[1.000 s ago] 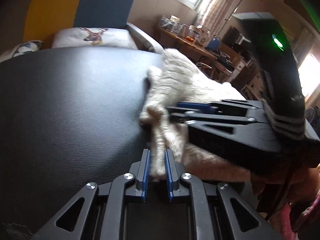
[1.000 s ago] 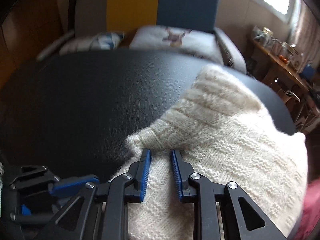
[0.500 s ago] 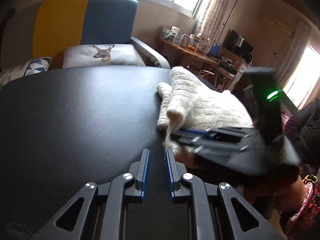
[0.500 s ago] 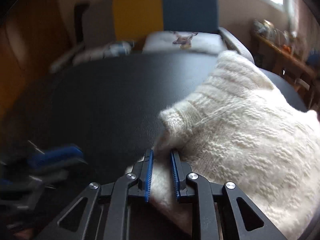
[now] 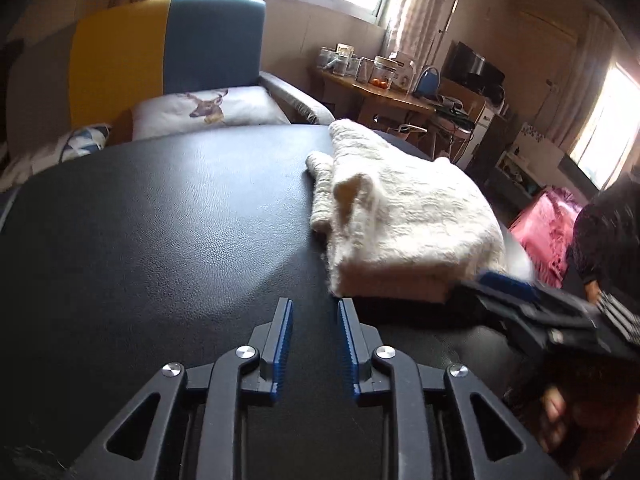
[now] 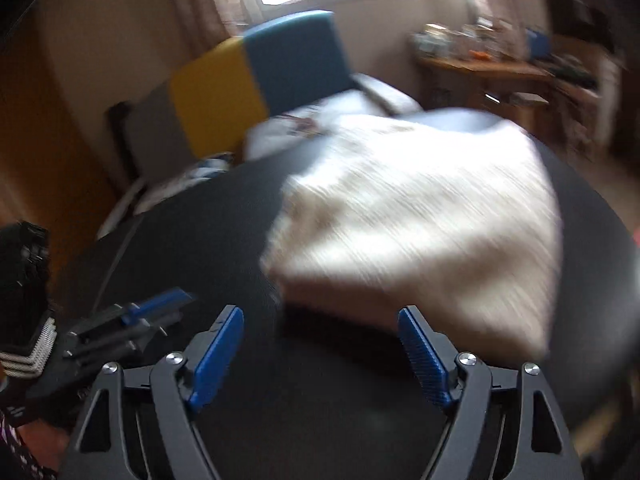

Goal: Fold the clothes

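Both jaws empty. Left gripper (image 5: 314,334): blue pads parted by a narrow gap, nothing between them, poised over bare table just short of the sweater's near corner. Right gripper (image 6: 320,344): spread wide, released from the knit it pinched half a second ago, pulled back off the cloth.

White knit sweater (image 5: 400,216): left as a thick folded stack toward the table's right edge, one small flap standing up on its left side. Judged: fold laid down; flap still to flatten.

Black leather-grain table (image 5: 160,240): otherwise bare. Beyond its far edge: yellow-and-blue armchair (image 5: 168,48), deer-print cushion (image 5: 208,108), cluttered wooden desk (image 5: 384,92). Right wrist view motion-blurred.
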